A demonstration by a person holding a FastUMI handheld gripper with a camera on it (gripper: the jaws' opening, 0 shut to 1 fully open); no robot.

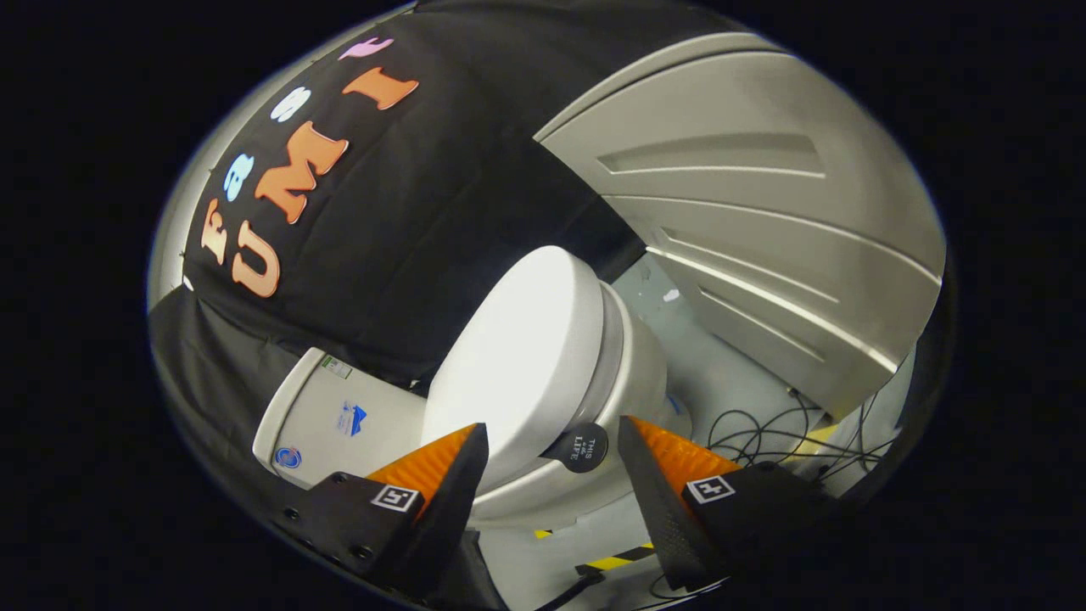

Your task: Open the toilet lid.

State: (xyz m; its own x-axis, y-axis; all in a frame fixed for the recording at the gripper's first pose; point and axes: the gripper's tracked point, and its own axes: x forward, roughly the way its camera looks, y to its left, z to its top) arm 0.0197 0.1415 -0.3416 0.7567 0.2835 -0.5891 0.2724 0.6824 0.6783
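tongs (551,462): we're holding them spread open, gripping nothing
toilet lid (509,356): sitting closed, just ahead at 12 o'clock
round tab (581,447): hanging off the lid edge between fingers

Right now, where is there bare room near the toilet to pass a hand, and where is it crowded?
The open gripper has its fingers either side of the toilet lid front edge and round black tab. Bare floor lies between the bowl and the ribbed grey panel. Crowded: cables on the floor beyond the fingers.
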